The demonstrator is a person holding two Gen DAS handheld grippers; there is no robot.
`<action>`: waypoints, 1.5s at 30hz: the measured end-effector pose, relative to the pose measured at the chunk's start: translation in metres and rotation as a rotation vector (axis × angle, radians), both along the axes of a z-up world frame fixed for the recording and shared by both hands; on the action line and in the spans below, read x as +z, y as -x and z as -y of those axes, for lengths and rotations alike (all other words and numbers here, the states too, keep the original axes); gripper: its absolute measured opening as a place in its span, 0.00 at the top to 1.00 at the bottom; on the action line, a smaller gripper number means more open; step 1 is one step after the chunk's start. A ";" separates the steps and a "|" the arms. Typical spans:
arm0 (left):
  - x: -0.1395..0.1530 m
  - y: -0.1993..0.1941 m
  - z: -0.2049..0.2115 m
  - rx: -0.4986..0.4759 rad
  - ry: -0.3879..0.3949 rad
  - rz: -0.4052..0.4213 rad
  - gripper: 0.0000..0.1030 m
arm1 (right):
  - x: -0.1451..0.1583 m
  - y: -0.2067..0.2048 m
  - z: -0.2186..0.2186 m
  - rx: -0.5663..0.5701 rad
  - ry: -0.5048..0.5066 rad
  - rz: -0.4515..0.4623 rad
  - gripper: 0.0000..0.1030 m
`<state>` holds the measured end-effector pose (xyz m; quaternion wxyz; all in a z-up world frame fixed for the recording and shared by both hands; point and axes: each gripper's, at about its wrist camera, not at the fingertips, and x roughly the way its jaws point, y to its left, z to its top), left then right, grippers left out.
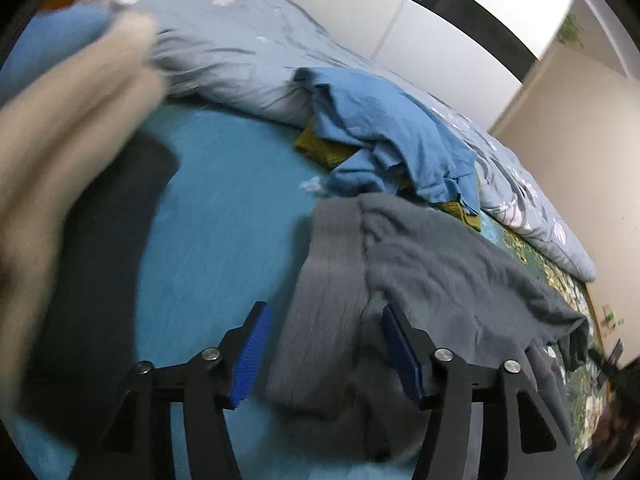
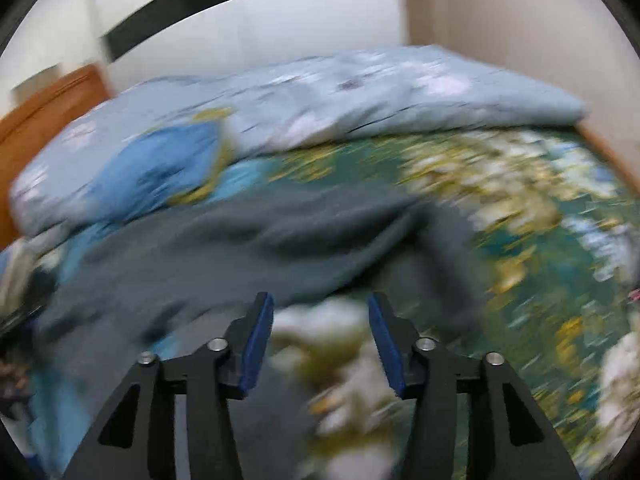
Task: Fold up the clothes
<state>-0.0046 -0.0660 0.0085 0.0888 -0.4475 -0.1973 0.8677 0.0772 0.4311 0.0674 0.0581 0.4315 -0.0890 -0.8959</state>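
Note:
A grey garment (image 1: 420,264) lies crumpled on the teal bed sheet (image 1: 224,216), its ribbed hem nearest me. My left gripper (image 1: 324,312) is open, and the hem's edge lies between its blue pads (image 1: 252,356). In the right wrist view the same grey garment (image 2: 240,240) spreads across the bed, blurred. My right gripper (image 2: 320,304) is open above the garment's near edge and the flowered sheet (image 2: 500,208), with nothing between its fingers. A blue garment (image 1: 384,128) lies on a mustard-yellow one (image 1: 320,148) behind the grey one.
A cream cloth (image 1: 68,128) and a dark cloth (image 1: 100,248) fill the left of the left wrist view, blurred. A pale blue flowered duvet (image 1: 240,52) is bunched along the bed's far side. White wall panels (image 1: 440,32) stand beyond. An orange headboard (image 2: 40,120) is at the left.

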 end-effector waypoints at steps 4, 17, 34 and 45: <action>-0.006 -0.024 0.012 0.042 -0.066 0.030 0.34 | -0.019 -0.028 0.038 0.101 0.055 0.051 0.49; -0.044 -0.024 0.013 0.090 -0.299 0.141 0.28 | -0.026 -0.079 0.073 0.080 -0.004 0.023 0.49; -0.051 -0.014 0.007 0.082 -0.365 0.048 0.48 | -0.047 -0.095 0.088 0.101 -0.167 0.088 0.50; -0.021 -0.029 0.025 0.083 -0.380 -0.081 0.84 | -0.047 -0.093 0.059 0.016 0.042 0.120 0.58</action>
